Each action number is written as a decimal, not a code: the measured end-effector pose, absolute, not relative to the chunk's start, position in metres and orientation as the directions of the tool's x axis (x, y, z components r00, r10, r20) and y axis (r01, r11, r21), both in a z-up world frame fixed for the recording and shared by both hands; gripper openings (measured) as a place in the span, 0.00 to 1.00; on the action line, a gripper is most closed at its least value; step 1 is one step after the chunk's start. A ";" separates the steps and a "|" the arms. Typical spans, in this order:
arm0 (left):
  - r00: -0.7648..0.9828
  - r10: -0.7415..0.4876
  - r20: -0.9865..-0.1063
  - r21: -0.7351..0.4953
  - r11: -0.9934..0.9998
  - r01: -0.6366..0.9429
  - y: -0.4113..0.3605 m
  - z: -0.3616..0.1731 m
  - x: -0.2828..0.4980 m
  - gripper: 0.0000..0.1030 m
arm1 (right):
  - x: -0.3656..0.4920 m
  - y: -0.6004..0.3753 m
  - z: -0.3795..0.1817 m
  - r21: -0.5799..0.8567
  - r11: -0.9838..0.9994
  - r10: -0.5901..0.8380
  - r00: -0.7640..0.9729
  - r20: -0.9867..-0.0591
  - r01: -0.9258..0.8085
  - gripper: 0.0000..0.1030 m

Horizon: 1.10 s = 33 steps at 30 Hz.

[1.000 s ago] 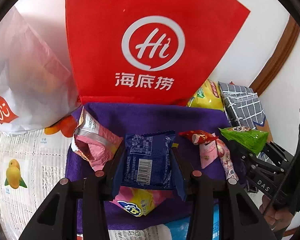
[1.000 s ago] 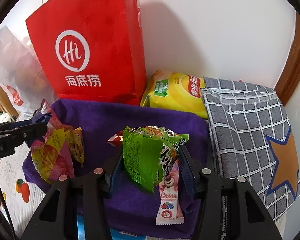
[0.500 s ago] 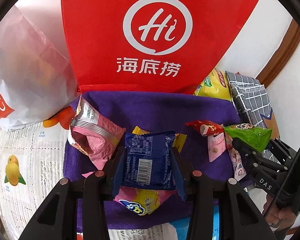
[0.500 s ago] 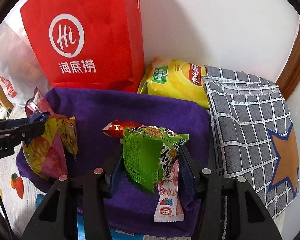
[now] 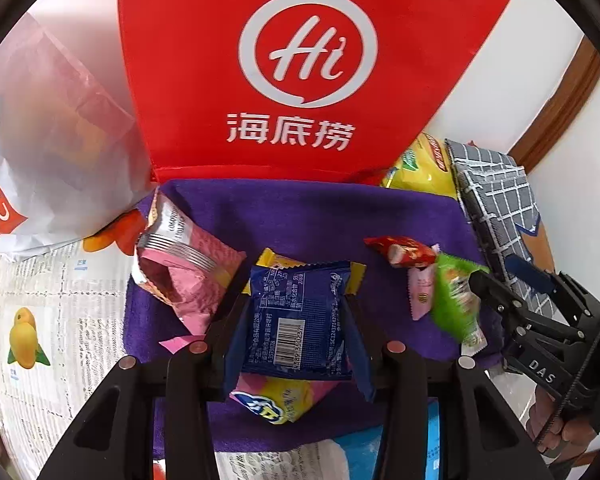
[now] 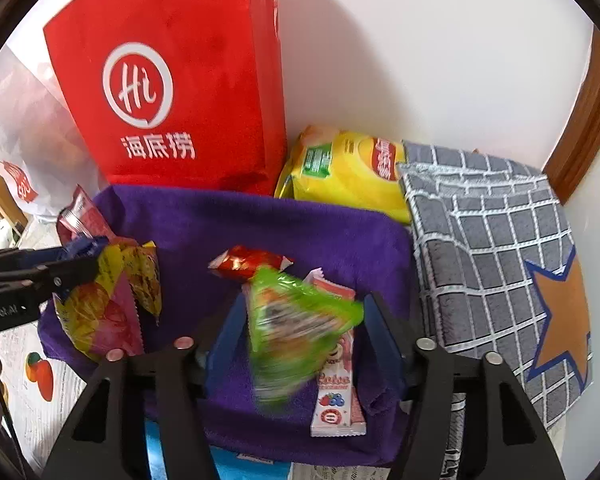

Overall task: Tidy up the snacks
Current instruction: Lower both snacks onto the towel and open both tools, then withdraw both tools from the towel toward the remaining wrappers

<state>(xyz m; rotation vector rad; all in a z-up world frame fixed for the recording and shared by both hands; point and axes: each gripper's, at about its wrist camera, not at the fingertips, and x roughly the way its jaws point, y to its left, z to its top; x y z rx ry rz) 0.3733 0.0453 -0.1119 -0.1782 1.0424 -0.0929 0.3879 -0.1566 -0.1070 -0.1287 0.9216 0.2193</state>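
Right wrist view: right tool [image 6: 304,320] spread wide around blurred green packet [image 6: 296,328], left tool [image 5: 296,320] clamping blue packet [image 5: 300,320].

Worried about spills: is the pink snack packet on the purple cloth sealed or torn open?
Torn open. The pink snack packet gapes at its left end, showing its pink inside under the crimped silver seal. It lies on the purple cloth.

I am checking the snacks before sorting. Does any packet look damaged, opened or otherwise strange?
Yes. The pink packet at the left edge of the purple cloth looks torn open and crumpled, its mouth gaping. The green packet between the right tongs is blurred, so its state is unclear. The blue packet in the left tongs looks sealed.
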 end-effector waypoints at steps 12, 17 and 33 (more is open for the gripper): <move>0.562 -0.204 -0.802 -0.210 0.976 0.053 0.033 -0.076 0.352 0.64 | 0.345 -0.175 -0.058 0.037 0.981 0.159 0.691 -0.705 -0.188 0.69; 0.595 -0.191 -0.781 -0.181 0.980 0.078 0.028 -0.058 0.337 0.64 | 0.312 -0.179 -0.047 -0.011 0.983 0.127 0.712 -0.691 -0.186 0.69; 0.626 -0.127 -0.769 -0.115 0.992 0.060 0.037 -0.045 0.242 0.64 | 0.203 -0.164 -0.044 0.012 0.969 0.190 0.719 -0.669 -0.246 0.68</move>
